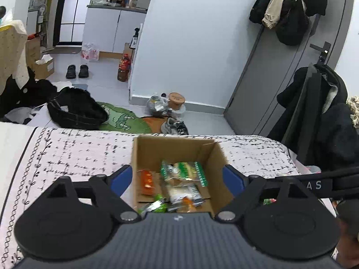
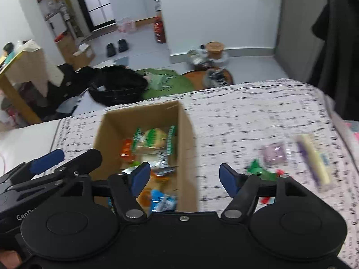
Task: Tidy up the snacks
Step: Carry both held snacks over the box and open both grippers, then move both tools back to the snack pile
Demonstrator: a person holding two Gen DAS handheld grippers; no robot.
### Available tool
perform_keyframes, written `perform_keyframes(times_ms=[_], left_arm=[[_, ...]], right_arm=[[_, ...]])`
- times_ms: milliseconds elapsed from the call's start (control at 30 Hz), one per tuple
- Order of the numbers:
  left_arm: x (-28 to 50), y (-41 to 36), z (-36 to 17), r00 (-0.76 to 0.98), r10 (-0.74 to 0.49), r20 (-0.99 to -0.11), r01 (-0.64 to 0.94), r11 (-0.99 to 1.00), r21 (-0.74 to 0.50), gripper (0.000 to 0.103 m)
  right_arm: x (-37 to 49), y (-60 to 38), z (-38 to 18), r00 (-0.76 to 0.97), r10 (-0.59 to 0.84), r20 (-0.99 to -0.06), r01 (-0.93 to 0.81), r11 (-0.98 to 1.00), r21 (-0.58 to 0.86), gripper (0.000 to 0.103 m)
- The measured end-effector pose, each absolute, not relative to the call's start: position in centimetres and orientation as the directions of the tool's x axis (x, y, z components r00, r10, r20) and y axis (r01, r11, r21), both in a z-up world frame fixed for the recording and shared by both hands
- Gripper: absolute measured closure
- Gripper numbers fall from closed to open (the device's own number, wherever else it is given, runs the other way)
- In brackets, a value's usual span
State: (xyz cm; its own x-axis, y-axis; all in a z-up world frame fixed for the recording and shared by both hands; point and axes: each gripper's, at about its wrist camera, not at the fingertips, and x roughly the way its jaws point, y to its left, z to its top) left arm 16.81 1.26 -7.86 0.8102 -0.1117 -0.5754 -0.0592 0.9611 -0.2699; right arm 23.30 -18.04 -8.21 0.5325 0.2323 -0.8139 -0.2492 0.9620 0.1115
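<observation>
We are packing snacks into a cardboard box [image 2: 143, 116] that sits on the bed [image 2: 258, 112]. A lot is already done, we think. Inside the box we can see a green-and-white packet [image 1: 182, 171], an orange packet [image 1: 147, 181], a white packet [image 1: 184, 192] and a blue one [image 2: 162, 201] near the front wall.

Some snacks are left out on the cover, well to the right of the box: a purple packet [image 2: 274, 153], a long yellow-and-purple packet [image 2: 314, 160] and a small green one [image 2: 258, 168] (they look smeared in the right wrist view, so we cannot tell more).

Our left gripper [image 1: 177, 179] hangs over the box with its jaws spread wide and nothing in them. Our right gripper [image 2: 182, 178] sits just past the box's right wall, jaws apart too, holding nothing.

So the job looks more than half done. The loose packets on the right still have to go in, and the right gripper is the closer one.
</observation>
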Motion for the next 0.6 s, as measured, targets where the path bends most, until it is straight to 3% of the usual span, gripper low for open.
perform_keyframes(times_ms=[300,600], left_arm=[[17.3,-2.7,-7.0,0.821,-0.173,-0.544,0.033,0.966,-0.257,0.012],[17.8,-6.5,-7.7,0.784,-0.221,-0.580,0.100,0.967,-0.234,0.012]], right_arm=[[23.3,-22.8,-6.4,0.586,0.146,-0.797,-0.151,0.986,0.069,0.023],[23.4,-27.8,-5.5,0.611,0.062,-0.789,-0.068,0.997,0.026,0.013]])
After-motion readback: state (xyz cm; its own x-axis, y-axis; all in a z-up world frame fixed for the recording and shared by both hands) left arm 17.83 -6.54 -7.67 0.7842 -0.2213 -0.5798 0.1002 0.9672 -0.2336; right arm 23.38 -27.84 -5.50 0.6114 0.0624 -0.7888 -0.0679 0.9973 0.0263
